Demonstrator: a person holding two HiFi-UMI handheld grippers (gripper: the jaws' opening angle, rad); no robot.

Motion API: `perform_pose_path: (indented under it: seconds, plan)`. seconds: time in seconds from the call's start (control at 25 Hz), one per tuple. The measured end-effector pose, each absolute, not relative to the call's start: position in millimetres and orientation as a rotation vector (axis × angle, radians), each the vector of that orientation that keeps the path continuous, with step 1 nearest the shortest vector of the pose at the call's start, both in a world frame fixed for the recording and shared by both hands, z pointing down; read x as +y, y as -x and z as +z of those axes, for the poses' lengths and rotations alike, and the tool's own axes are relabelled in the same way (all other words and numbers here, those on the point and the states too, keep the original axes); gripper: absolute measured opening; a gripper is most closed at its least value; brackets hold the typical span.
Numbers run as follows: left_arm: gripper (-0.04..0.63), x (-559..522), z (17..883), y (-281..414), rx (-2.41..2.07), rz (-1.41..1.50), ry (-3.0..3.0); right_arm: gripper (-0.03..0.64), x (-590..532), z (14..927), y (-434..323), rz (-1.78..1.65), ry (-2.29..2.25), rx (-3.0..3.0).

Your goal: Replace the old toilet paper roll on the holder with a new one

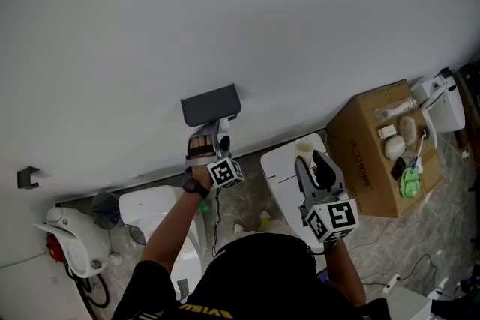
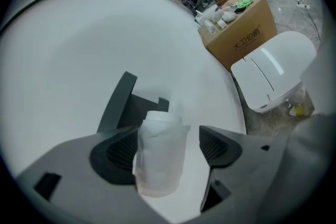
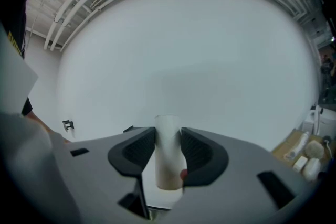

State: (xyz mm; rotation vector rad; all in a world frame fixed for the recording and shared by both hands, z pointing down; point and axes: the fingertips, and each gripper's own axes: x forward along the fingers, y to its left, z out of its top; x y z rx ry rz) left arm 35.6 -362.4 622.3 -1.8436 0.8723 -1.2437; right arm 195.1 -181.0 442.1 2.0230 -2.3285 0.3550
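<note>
A dark grey holder is fixed to the white wall. My left gripper is raised just beneath it. In the left gripper view a white toilet paper roll stands upright between the jaws of the left gripper, in front of the holder. The roll lies against the left pad, and a clear gap separates it from the right pad. My right gripper is shut on a bare pale cardboard tube, held upright away from the wall. In the head view the right gripper hovers over the toilet.
A white toilet stands against the wall on the right, and beside it a cardboard box holds small items. Another white fixture is at the lower left. A small dark hook sticks out of the wall at far left.
</note>
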Motion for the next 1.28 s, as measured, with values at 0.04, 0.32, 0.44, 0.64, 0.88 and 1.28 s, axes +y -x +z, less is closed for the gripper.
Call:
perform_pose_path:
  seconds: [0.04,0.32,0.44,0.64,0.88,1.28]
  plan:
    - [0.376,-360.5,619.6,-36.1,0.876,-1.232,1.840,0.153,-181.1,442.9,-195.6,0.354,-2.021,-2.326]
    - [0.379,-333.2,588.2,-31.3,0.996,-1.102,1.952,0.153,-189.8,445.8,-197.7,0.317,-1.996,-2.319]
    - [0.379,-320.0,560.0,-18.9,1.117,-0.961,2.035,0.153,-198.7,444.6,-194.4,0.275,-1.978,-2.325]
    - [0.379,-311.6,524.7,31.9,1.333,-0.820,2.145,0.153,-219.5,440.5,-179.6,0.177,-1.875,-2.363]
    - [0.315,-304.1,503.2,95.0,1.490,-0.762,2.097,0.153,-244.0,428.5,-159.9,0.029,-1.744,-2.407]
    - [0.126,-272.5,440.3,139.7,1.750,-0.306,2.177,0.153,-260.0,420.5,-145.0,-0.034,-1.660,-2.456]
